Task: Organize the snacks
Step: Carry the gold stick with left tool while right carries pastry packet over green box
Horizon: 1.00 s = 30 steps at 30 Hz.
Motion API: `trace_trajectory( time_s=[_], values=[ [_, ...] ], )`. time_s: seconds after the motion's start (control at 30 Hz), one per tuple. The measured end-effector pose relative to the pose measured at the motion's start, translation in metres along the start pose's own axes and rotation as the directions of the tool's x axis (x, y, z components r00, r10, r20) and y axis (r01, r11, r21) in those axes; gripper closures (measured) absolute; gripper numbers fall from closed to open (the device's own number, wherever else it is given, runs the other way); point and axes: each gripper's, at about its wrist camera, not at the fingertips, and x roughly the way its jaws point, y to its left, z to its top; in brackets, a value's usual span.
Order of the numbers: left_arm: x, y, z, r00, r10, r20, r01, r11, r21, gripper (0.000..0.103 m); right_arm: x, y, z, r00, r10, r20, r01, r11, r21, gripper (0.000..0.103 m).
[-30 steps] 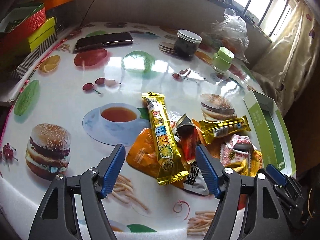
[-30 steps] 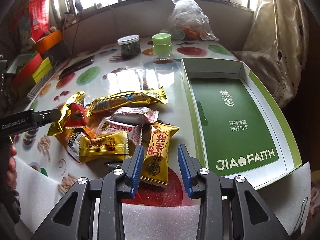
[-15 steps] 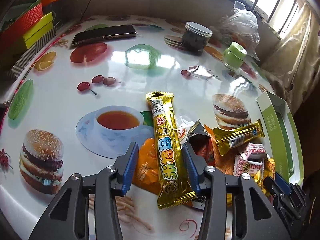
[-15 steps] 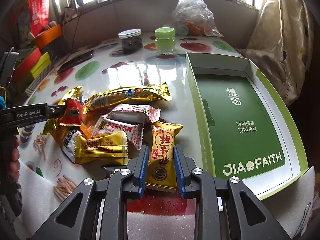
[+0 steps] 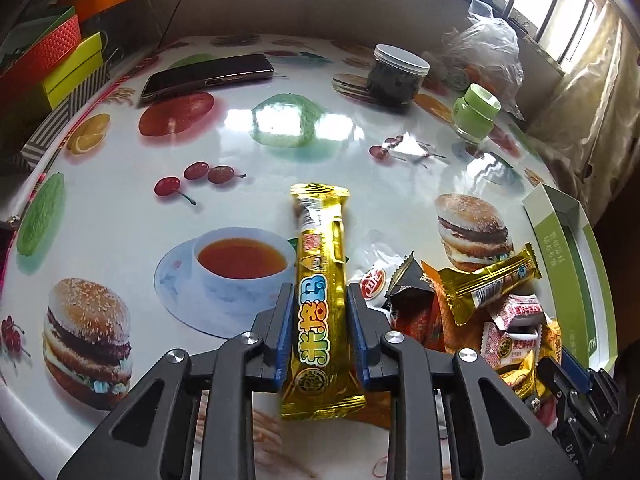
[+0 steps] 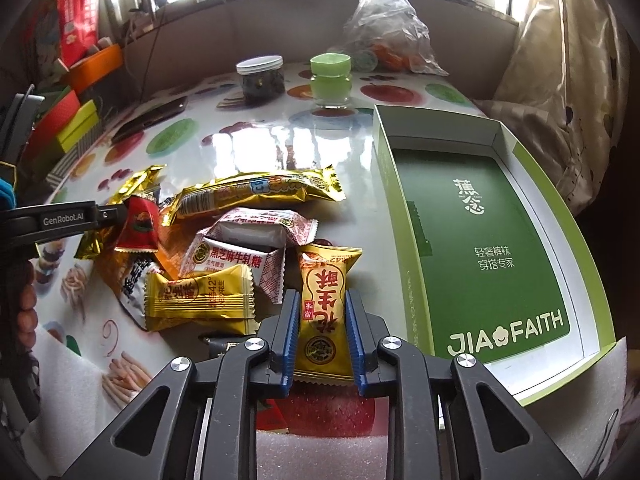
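Left gripper: just closed, pinching long gold snack bar. Right gripper: just closed, pinching yellow peanut-candy packet, left of green box.

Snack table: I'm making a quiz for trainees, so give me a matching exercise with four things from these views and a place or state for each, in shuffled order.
Things:
1. long gold bar
2. yellow peanut candy packet
3. green box
4. phone

Places or states:
A. lying flat at the far side of the table, near the stacked coloured boxes
B. clamped between the pads of the left hand-held gripper
C. open, with no snack inside
D. clamped between the pads of the right hand-held gripper

Pairs: 1-B, 2-D, 3-C, 4-A
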Motion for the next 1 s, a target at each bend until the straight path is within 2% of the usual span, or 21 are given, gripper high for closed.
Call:
trace_trajectory(
  time_s=[0.2, 0.67, 1.0],
  values=[
    [-0.004, 0.003, -0.002, 1.000, -0.019, 0.005, 0.019, 1.000, -0.011, 0.078, 0.000, -0.001, 0.000, 1.000, 0.004, 0.003, -0.004, 1.000, 0.003, 0.083],
    [-0.035, 0.004, -0.007, 0.995, -0.065, 0.071, 0.067, 0.998, -0.017, 0.079, -0.019, -0.004, -0.001, 0.998, 0.012, 0.056, -0.013, 1.000, 0.027, 0.083],
    [-0.060, -0.021, -0.008, 0.985, -0.135, 0.105, 0.131, 0.990, 0.042, 0.079, -0.043, -0.011, 0.005, 0.994, 0.010, 0.109, -0.016, 0.999, 0.051, 0.083]
  ],
)
